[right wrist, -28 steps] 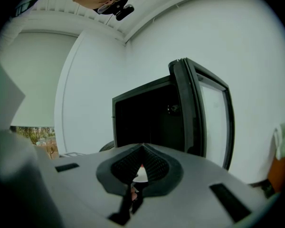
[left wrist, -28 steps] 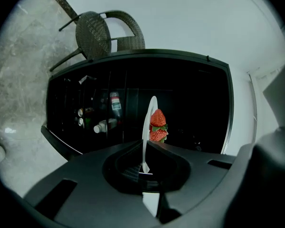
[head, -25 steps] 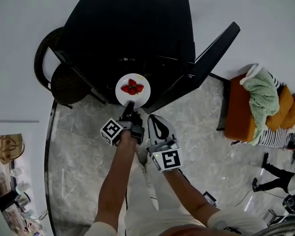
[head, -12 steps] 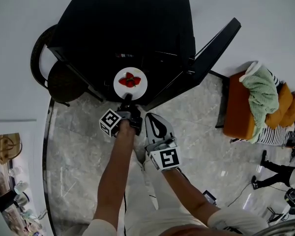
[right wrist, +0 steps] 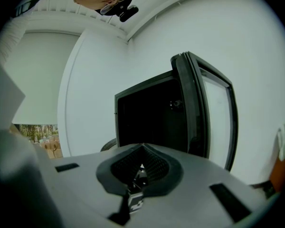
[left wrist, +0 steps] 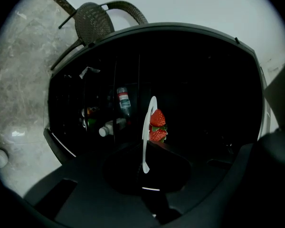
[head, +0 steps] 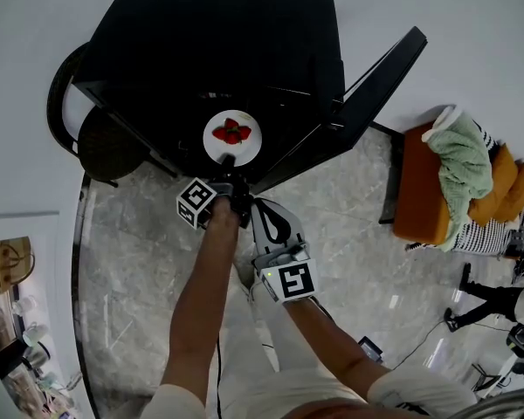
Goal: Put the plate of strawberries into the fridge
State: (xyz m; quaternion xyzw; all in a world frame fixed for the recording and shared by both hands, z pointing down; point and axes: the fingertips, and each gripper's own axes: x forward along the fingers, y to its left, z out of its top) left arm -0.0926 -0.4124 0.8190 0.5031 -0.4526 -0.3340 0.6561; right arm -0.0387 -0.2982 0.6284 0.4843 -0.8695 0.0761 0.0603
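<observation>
A white plate [head: 232, 135] with red strawberries [head: 232, 132] is held at the mouth of the open black fridge [head: 236, 51]. My left gripper [head: 228, 169] is shut on the plate's near rim. In the left gripper view the plate [left wrist: 150, 120] stands edge-on between the jaws of the left gripper [left wrist: 143, 167], with the strawberries [left wrist: 157, 126] on its right against the dark fridge interior. My right gripper [head: 264, 209] hangs just behind and to the right, shut and holding nothing. From the right gripper view, the right gripper [right wrist: 142, 149] faces the fridge [right wrist: 149, 115] and its open door [right wrist: 206, 110].
The fridge door [head: 358, 112] swings out to the right. Bottles [left wrist: 123, 101] stand inside the fridge on the left. A dark wicker chair [head: 100, 142] sits left of the fridge. An orange seat with a green cloth [head: 458, 173] is at the right.
My left gripper has carried the plate forward, farther toward the fridge opening. The right gripper followed a little behind it.
</observation>
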